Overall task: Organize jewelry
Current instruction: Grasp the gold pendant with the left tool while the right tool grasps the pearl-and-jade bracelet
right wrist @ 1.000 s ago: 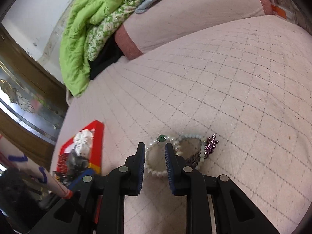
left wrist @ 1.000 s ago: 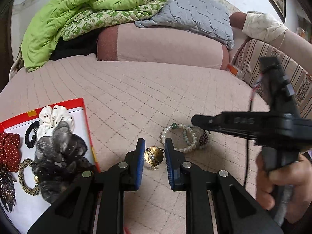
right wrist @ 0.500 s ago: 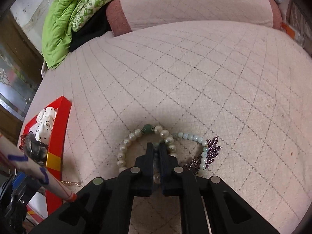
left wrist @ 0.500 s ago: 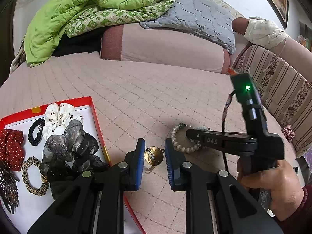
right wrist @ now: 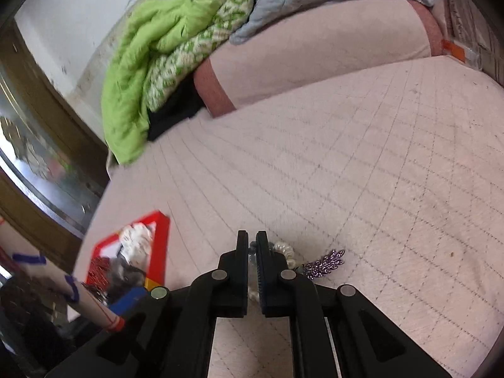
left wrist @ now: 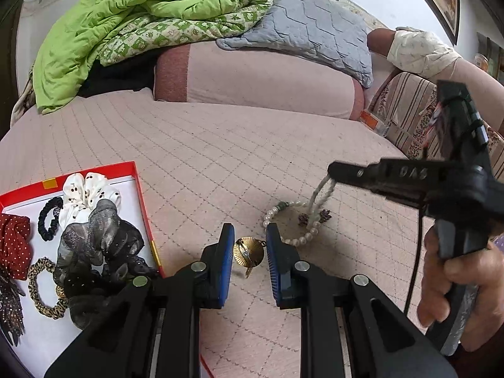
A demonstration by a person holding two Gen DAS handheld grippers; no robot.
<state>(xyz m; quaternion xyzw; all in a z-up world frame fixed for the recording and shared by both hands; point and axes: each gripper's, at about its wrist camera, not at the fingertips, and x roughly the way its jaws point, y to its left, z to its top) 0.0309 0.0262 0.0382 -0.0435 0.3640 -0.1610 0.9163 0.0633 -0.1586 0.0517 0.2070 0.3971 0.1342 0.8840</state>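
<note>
My left gripper (left wrist: 249,245) is open, its blue pads on either side of a round gold pendant (left wrist: 248,251) that lies on the pink quilted bed. My right gripper (right wrist: 252,245), also seen in the left wrist view (left wrist: 330,170), is shut on a pale bead bracelet (left wrist: 321,193) and lifts one end of it off the bed. A pearl bracelet (left wrist: 291,220) with a green bead and a purple leaf charm (right wrist: 324,263) lie just below it. A red-rimmed box (left wrist: 138,189) at the left holds scrunchies and hair ties.
A green quilt (left wrist: 119,31), a grey pillow (left wrist: 315,28) and a pink bolster (left wrist: 258,82) lie at the back of the bed. A striped sofa (left wrist: 406,119) stands at the right. A wooden frame (right wrist: 41,119) stands left of the bed.
My right gripper came down over the bracelets, shut on the pale bead bracelet and has lifted it upward. My left gripper stayed open around the gold pendant.
</note>
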